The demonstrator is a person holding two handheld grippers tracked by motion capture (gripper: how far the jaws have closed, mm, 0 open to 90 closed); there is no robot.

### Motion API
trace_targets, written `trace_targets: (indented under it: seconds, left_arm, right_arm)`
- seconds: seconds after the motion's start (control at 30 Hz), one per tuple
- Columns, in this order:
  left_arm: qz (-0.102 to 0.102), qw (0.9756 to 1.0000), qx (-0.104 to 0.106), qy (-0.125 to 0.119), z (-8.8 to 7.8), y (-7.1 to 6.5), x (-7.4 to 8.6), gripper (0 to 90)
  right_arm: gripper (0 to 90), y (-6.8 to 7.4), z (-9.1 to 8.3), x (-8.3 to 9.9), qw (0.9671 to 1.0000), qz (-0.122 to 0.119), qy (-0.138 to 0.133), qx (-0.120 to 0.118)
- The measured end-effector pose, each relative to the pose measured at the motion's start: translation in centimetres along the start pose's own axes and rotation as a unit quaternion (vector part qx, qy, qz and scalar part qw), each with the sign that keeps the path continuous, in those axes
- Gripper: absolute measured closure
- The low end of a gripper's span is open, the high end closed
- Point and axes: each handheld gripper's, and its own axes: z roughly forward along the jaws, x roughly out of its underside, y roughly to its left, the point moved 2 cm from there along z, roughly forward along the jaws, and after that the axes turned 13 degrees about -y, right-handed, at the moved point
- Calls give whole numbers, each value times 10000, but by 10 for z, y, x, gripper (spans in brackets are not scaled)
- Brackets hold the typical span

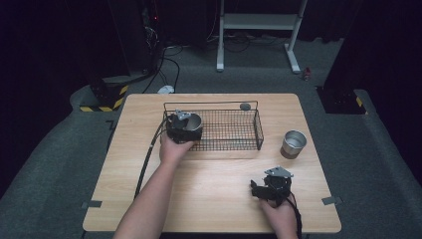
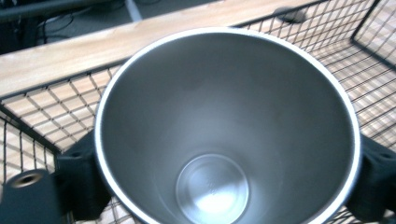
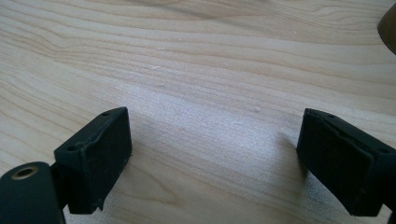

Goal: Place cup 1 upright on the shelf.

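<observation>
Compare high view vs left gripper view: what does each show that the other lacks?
High view alone: the second cup standing on the table right of the basket, the right gripper near the table's front edge, both forearms, and the floor around the table.

Left gripper view alone: the inside of the held cup down to its shiny bottom, with a black pad against each side of it.

Both: the left gripper shut on that cup at the basket's left end, the wire mesh, the wooden tabletop, and a small dark disc by the far rim.
</observation>
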Motion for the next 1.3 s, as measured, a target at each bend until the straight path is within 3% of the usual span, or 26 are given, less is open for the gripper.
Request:
trace_targets:
  seconds: [0.07,0.27,0.77,1.3]
  left_arm:
    - [37,10000,10,28,0,0,0,6]
    - [15,9998,20,-213,-7,-1,-5,1]
    - [-181,9992,22,-354,-34,7,-4,1]
    - [-231,9987,230,-381,-72,13,10,2]
  right_arm:
    - [99,0,0,0,10000,0,1,1]
    - [99,0,0,0,10000,0,2,1]
    - [99,0,0,0,10000,0,2,2]
    - [99,0,0,0,10000,1,2,2]
